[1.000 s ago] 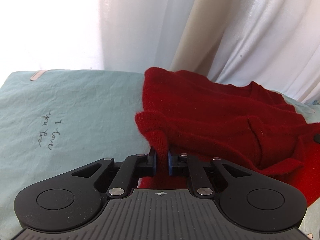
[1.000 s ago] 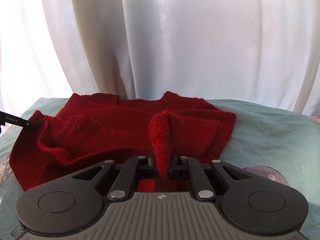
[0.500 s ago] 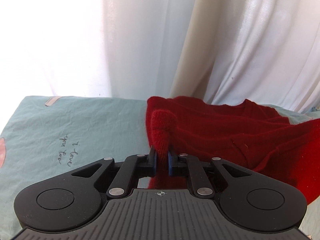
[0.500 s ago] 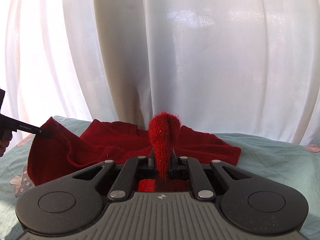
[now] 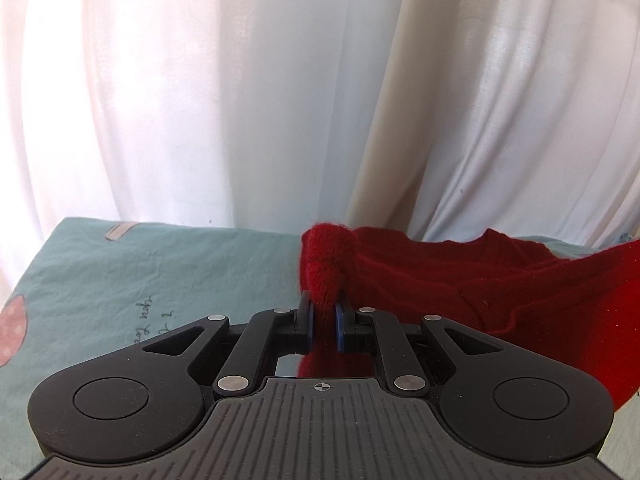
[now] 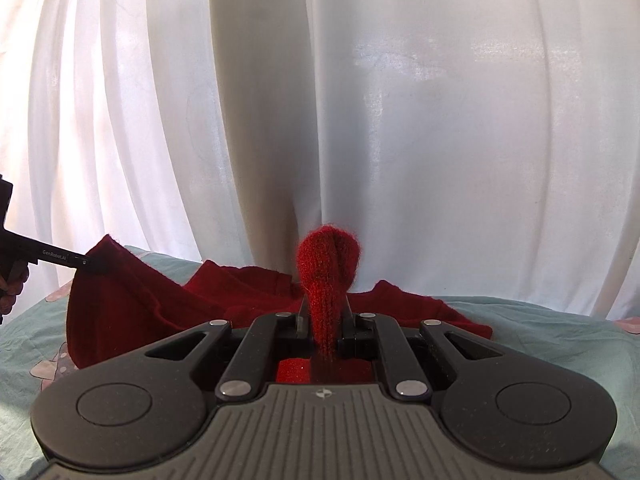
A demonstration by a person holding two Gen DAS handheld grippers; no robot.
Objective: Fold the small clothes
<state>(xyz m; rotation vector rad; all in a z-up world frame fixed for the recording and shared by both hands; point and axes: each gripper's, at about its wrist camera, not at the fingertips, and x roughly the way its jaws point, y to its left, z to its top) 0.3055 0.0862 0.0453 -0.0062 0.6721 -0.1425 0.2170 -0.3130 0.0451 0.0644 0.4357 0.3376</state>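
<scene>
My left gripper (image 5: pixel 324 322) is clamped tight on a bunched edge of the red sweater (image 5: pixel 500 280), the knit puffing up in a knob above the blue pads (image 5: pixel 309 326). My right gripper (image 6: pixel 325 326) is closed just as hard on another bunch of the same sweater (image 6: pixel 248 292), which stands up between its fingers like a fat tuft.

The left camera alone shows the teal sheet (image 5: pixel 120 280) with its handwritten words (image 5: pixel 154 322), a pink dotted patch (image 5: pixel 12 334) at its left edge and a small grey tag (image 5: pixel 120 230) near the far edge. From there the sweater runs off to the right of my fingers, towards the sheet's far right corner, and its raised hem hangs as a red curtain at the right of that view.

The right camera alone shows my other tool from the side: its black finger (image 6: pixel 60 258) bites a raised corner of the sweater near the sheet's left edge, with my hand (image 6: pixel 10 288) just visible behind it. It also shows the neckline dipping at the far edge, beside the white curtain (image 6: pixel 400 120).

So the sweater's long axis lies across the sheet, left to right, between my two grips; the neck points away from me towards the curtain, and the near edge is lifted off the sheet while the far part lies on it.
</scene>
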